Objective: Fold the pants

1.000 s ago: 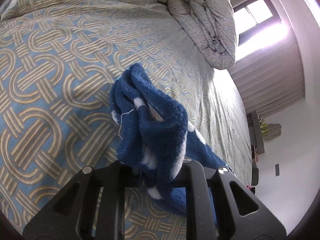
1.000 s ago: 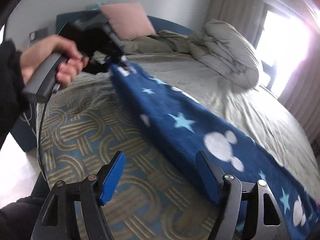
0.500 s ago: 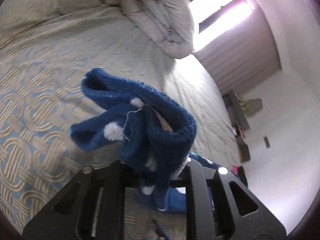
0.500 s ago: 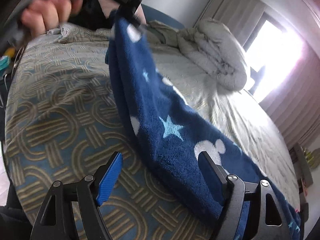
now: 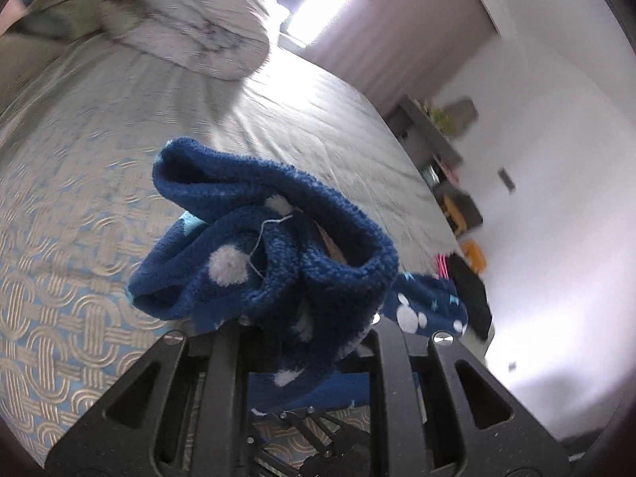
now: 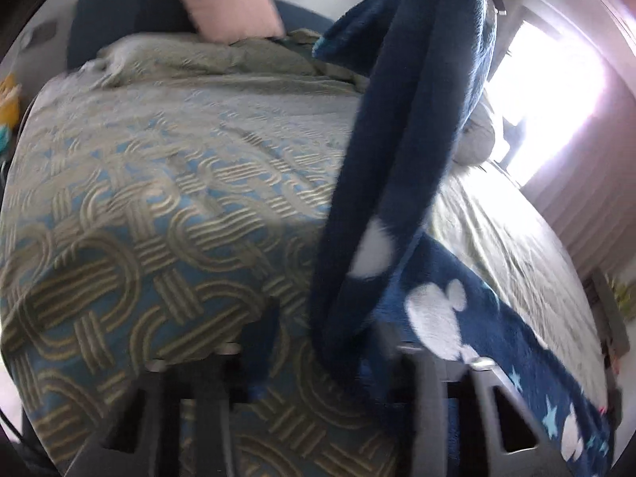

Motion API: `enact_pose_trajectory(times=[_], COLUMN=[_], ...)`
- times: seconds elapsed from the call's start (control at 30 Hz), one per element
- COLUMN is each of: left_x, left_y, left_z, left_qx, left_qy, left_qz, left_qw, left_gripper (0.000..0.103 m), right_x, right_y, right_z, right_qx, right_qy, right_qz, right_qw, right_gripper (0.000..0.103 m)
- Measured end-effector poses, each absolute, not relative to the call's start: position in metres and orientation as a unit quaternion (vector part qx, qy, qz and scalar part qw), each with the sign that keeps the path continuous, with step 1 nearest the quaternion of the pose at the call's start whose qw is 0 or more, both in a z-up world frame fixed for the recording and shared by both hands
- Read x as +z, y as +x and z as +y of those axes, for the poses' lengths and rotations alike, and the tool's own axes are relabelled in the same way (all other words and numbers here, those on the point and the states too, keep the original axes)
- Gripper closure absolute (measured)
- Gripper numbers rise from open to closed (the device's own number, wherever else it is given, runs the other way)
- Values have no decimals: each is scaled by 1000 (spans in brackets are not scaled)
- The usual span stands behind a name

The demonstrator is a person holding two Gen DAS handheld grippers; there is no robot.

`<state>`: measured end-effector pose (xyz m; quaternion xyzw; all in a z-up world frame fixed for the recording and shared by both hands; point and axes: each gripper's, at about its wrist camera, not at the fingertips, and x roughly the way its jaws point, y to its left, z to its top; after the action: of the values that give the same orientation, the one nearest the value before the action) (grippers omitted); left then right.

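Holding the pants (image 5: 278,270) up, we have both ends of them in our two grippers. Our left gripper (image 5: 308,330) is pinched tight on the thick bunched end, which puffs out just past its fingers. Our right gripper (image 6: 318,361) has just been closing, and the soft blue cloth sits between its fingers now; that part is blurry, but it looks pinched there too.

From our right gripper the pants go two ways. One part climbs steeply up and away, out of the top of the picture, so the long way of the pants runs up from the right hand. The other part lies low across the bed (image 6: 119,206), trailing off to the right. So the right hand is the low one, near the bed.

We count one pair of pants and two grippers. Farther off we see one bed, one rolled grey quilt (image 5: 198,24), one pink pillow (image 6: 226,4), and one bright window (image 6: 548,91).
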<state>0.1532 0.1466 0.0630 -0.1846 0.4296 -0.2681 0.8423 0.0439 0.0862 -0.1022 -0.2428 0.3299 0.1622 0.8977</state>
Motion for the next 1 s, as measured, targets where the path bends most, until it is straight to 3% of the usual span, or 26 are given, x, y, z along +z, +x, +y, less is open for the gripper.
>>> enact_pose_trajectory(times=[0.27,0.5,0.6,0.67,0.77,0.87,1.0], left_x=[69,16,-16,-36,-55,-60,-43], left_y=[169,180,184,179,173,168,165], left_z=[53,-46,-71,-89,-104,-100,-69], left_qx=[-318,-334,-339,-354,-374,-394,-411], left_qy=[-97,-35,-44,-48,-84,-134,-193], left_qz=[467,547,590,613,637,637,607], left_qw=[819,766,731,705,669,649,653], left_gripper=[84,81,61,48,34,33,33], right_x=[-78,-80,-89,-97,-95,-91,-85], right_y=[35,27,31,25,3,-18,-35], right_z=[39,-22,-48,-69,-105,-146,-197], right_qx=[140,125,118,137,134,109,76], right_qy=[-105,41,82,112,133,171,237], right_qz=[328,348,387,413,423,417,399], right_qw=[928,928,911,894,886,886,883], right_gripper=[84,83,74,74,69,55,54])
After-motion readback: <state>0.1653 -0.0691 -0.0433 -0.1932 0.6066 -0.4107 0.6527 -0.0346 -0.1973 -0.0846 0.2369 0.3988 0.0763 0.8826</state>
